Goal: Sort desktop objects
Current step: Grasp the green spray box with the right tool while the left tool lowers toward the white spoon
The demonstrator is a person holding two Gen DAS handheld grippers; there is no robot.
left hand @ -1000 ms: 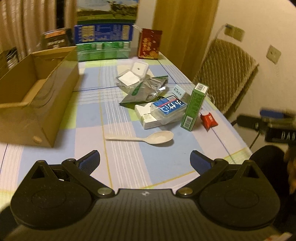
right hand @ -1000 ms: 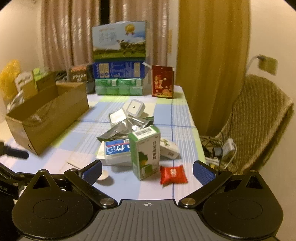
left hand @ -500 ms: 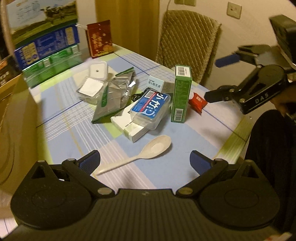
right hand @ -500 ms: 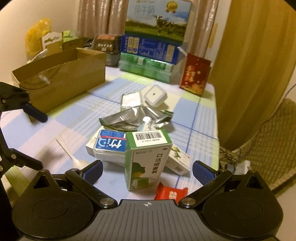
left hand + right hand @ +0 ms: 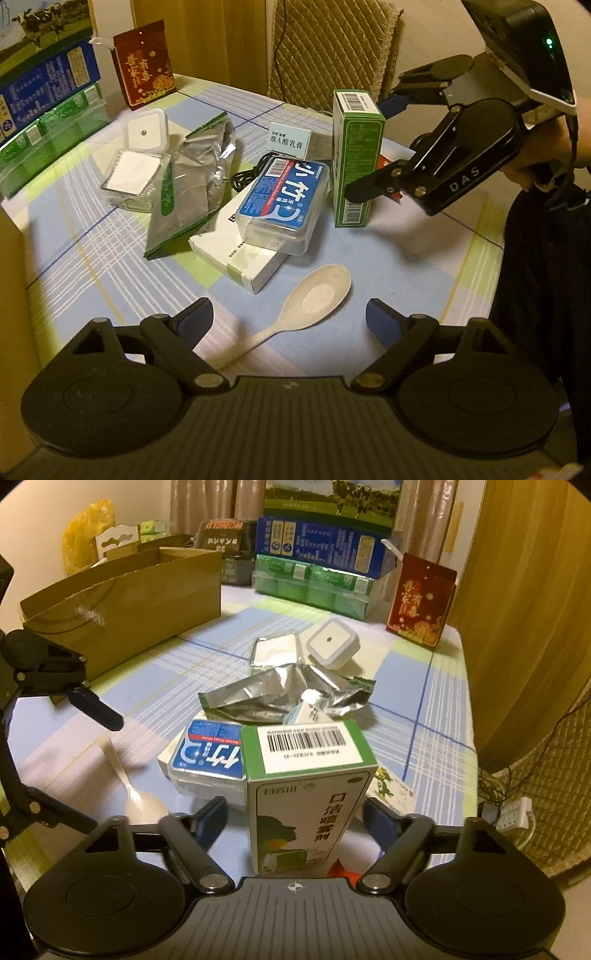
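- Right tongs: the blue-padded jaws are straddling the upright green-and-white carton (glossy card, barcode label on top); they have just been closing, yet a gap is showing on either side, so they are not gripping it.
- Left tongs: the jaws are standing wide over the pale, matte plastic spoon and have just been narrowing; nothing is being held.
- Worktop: it is wearing a smooth cloth checked in blue, green and white.
- Clutter crowding the carton: a clear hard-plastic case with a blue label is lying tilted on a flat white box; a crinkled silver foil pouch is lying beside them, with a rounded white square device beyond.
- A red wrapper is peeking out at the carton's foot (mostly hidden).
- An open brown cardboard box is standing at the far left of the right wrist view.
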